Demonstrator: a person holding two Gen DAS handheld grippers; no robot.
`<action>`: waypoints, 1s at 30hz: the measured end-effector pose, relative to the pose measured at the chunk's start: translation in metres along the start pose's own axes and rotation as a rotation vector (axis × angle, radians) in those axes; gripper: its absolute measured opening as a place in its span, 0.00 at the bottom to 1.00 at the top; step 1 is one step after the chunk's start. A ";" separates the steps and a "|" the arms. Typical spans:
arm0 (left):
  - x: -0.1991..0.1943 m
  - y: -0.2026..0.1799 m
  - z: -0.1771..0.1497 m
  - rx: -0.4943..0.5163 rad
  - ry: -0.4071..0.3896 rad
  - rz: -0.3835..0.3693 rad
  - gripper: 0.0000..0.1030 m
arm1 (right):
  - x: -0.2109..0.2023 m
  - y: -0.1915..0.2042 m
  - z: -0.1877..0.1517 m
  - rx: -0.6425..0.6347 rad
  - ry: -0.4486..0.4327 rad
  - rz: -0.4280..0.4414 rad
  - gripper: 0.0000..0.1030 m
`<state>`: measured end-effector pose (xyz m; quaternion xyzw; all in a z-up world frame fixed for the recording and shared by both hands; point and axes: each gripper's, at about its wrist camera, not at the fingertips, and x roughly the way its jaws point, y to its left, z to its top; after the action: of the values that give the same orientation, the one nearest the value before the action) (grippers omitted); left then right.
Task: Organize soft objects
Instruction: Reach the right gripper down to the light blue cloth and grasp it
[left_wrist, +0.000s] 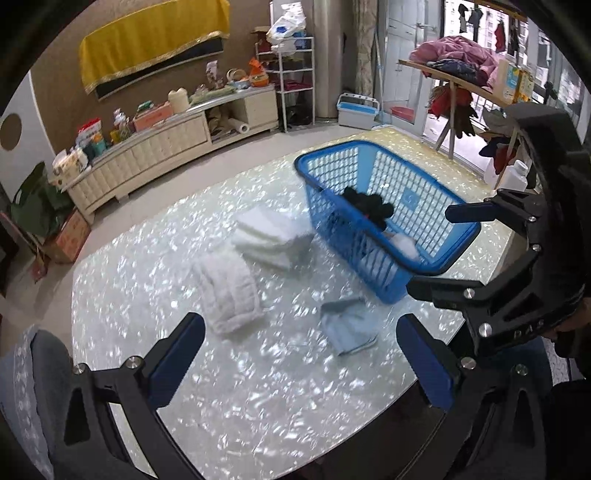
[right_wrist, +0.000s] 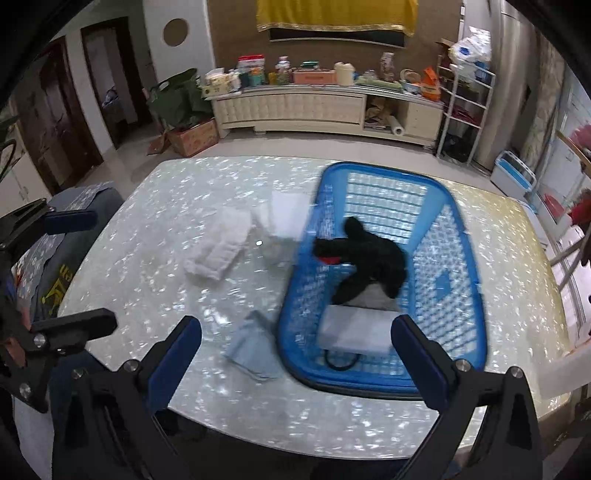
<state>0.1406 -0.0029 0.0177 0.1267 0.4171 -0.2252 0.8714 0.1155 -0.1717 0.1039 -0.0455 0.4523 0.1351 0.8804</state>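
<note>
I judge sorting partway: both my tools, left tool (left_wrist: 301, 363) and right tool (right_wrist: 295, 360), gape empty; blue basket (right_wrist: 461, 236) at 1 o'clock holds a black item (right_wrist: 373, 254), three cloths remain on the counter (right_wrist: 147, 266).

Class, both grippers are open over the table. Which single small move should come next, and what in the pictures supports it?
Probably lower the left gripper onto the light blue cloth. It lies loose and crumpled on the table, just outside the blue basket, and is the nearest item; the white towels farther back already look folded.
</note>
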 end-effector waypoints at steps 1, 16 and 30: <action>0.000 0.004 -0.004 -0.007 0.003 -0.001 1.00 | 0.004 0.005 0.000 -0.007 0.006 0.002 1.00; 0.017 0.054 -0.068 -0.068 0.092 0.021 1.00 | 0.055 0.069 -0.006 -0.092 0.093 0.012 0.90; 0.067 0.077 -0.094 -0.129 0.182 -0.026 1.00 | 0.111 0.089 -0.021 -0.075 0.253 0.039 0.87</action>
<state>0.1533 0.0833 -0.0900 0.0847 0.5098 -0.1966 0.8332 0.1358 -0.0684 0.0052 -0.0863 0.5549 0.1623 0.8113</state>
